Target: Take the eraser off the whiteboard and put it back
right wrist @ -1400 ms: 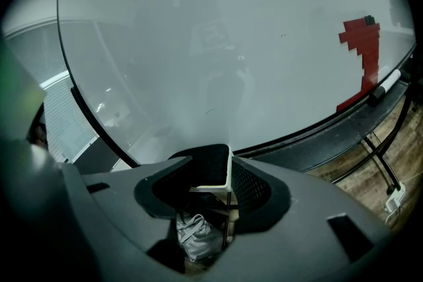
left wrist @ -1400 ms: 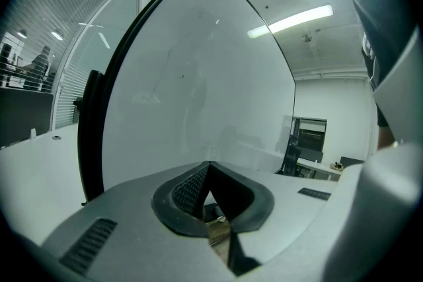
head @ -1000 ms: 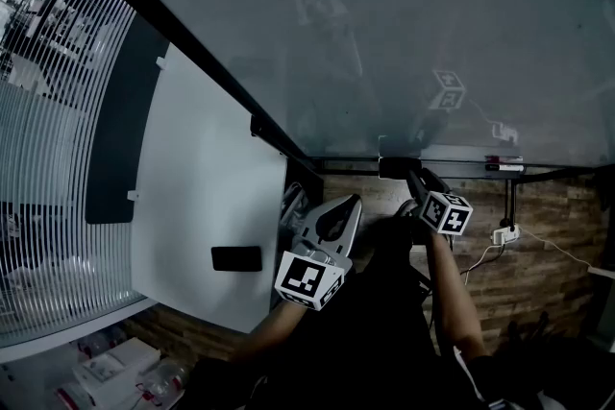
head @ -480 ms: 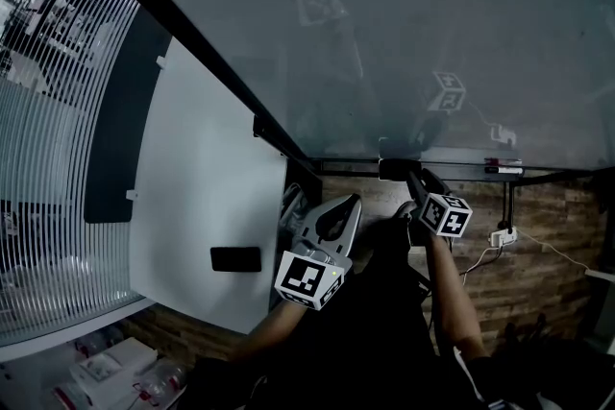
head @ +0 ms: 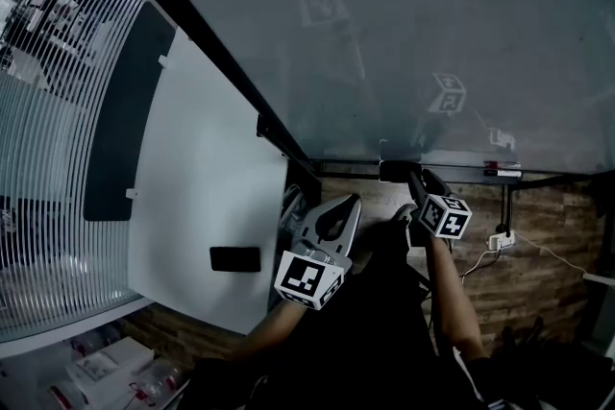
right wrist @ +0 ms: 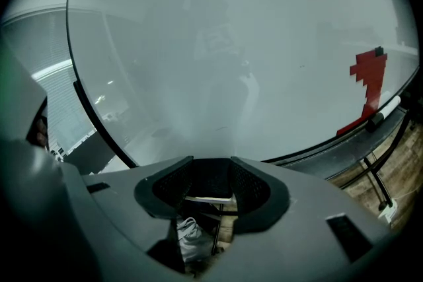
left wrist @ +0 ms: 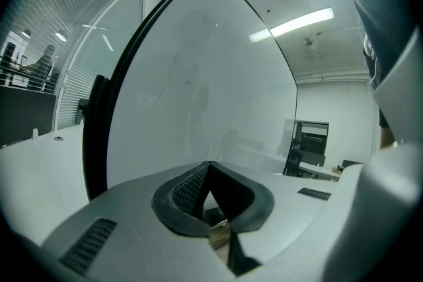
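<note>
Clamping the dark eraser (head: pixel 394 170) at the whiteboard's (head: pixel 452 24) bottom edge, the right claw (right wrist: pixel 211 175) keeps a firm hold for lifting or reseating it, while the left claw (left wrist: pixel 209 167), pads together and empty, hangs aside, apparently unneeded.

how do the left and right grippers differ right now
The left gripper has its fingers closed together on nothing; the right gripper has its fingers apart, clamped on the dark eraser. The left gripper sits low, away from the whiteboard; the right gripper reaches the whiteboard's bottom edge. Both carry a marker cube.
</note>
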The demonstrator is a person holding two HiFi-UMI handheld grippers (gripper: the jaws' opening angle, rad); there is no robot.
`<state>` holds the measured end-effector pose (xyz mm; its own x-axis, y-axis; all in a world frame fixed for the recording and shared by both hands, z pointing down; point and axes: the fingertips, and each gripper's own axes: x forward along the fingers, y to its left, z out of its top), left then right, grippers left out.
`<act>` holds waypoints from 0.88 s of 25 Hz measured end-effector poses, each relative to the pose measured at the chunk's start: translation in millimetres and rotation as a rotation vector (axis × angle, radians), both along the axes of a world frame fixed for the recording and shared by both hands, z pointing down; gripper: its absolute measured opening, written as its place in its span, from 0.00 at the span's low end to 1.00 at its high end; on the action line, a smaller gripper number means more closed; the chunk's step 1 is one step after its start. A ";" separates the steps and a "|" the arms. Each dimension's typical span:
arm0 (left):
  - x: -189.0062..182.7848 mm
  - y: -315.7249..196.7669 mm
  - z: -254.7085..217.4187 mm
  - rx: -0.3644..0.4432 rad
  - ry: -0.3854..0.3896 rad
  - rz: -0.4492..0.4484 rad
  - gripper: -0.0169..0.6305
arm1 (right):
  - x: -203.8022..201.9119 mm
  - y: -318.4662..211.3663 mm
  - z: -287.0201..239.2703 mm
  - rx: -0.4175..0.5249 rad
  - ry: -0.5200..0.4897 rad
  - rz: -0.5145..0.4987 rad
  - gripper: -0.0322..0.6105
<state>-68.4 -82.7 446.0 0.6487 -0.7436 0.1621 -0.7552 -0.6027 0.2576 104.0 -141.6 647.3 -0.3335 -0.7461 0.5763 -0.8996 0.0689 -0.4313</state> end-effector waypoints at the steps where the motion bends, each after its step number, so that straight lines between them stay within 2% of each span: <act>1: -0.2 -0.1 -0.4 0.002 0.001 -0.002 0.04 | 0.9 -0.6 0.1 0.001 0.001 0.004 0.33; 9: -1.3 0.6 -5.2 0.015 0.010 -0.011 0.04 | 2.3 -1.0 -3.9 0.010 0.035 -0.005 0.33; 10: -1.4 1.1 -5.6 0.017 0.010 -0.012 0.04 | 1.7 -0.5 -5.3 0.010 0.033 -0.003 0.32; 13: -0.8 3.0 -6.3 0.021 0.011 -0.014 0.04 | 2.6 0.9 -10.1 0.016 0.042 0.007 0.20; 17: -1.3 4.6 -8.4 0.026 0.016 -0.018 0.04 | 6.2 1.1 -13.6 0.031 0.083 0.006 0.15; 22: -0.5 7.7 -12.4 0.039 0.020 -0.021 0.04 | 0.3 3.9 -20.0 0.035 0.073 -0.013 0.11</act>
<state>-68.9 -75.0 433.6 0.6360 -0.7623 0.1201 -0.7625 -0.5968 0.2498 104.3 -137.7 627.3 -0.3016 -0.7623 0.5727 -0.9273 0.0948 -0.3621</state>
